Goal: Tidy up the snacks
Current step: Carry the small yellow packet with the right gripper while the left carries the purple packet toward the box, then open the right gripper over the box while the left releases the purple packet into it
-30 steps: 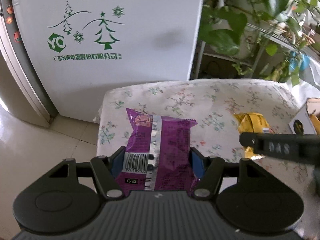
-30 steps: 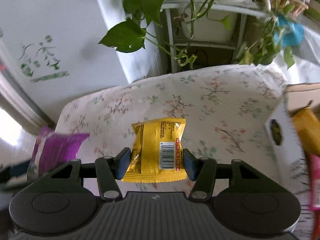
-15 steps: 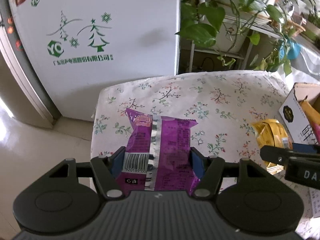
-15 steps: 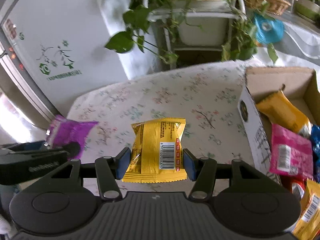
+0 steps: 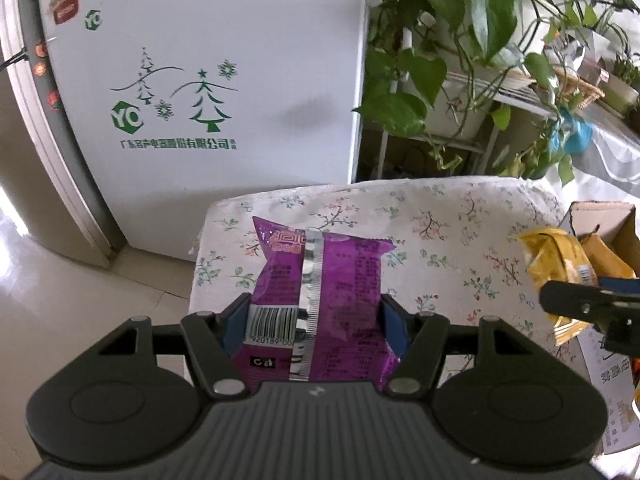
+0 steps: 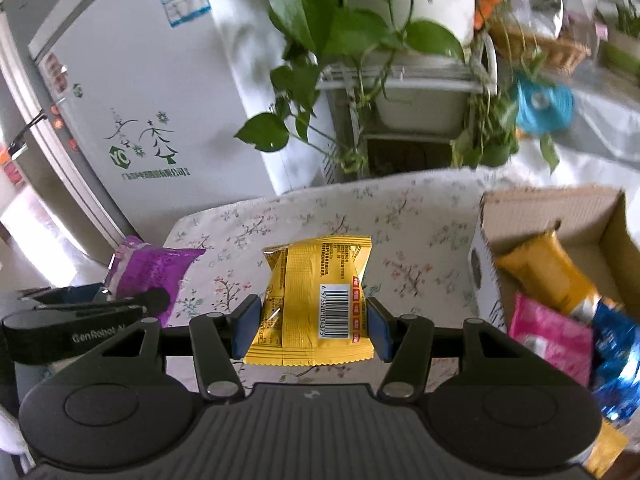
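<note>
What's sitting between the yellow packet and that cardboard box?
Nothing: the right wrist view shows only bare floral tablecloth between the yellow packet and the cardboard box.

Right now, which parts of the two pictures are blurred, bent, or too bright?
Left wrist view: sharp purple snack packet in the left claw; fridge edges bowed by the fisheye; floor glare at far left.
Right wrist view: plants and blue packet smeared; yellow snack packet in the right claw sharp.

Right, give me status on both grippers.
Left gripper shut on purple packet. Right gripper shut on yellow packet. Box at right, path open.
</note>
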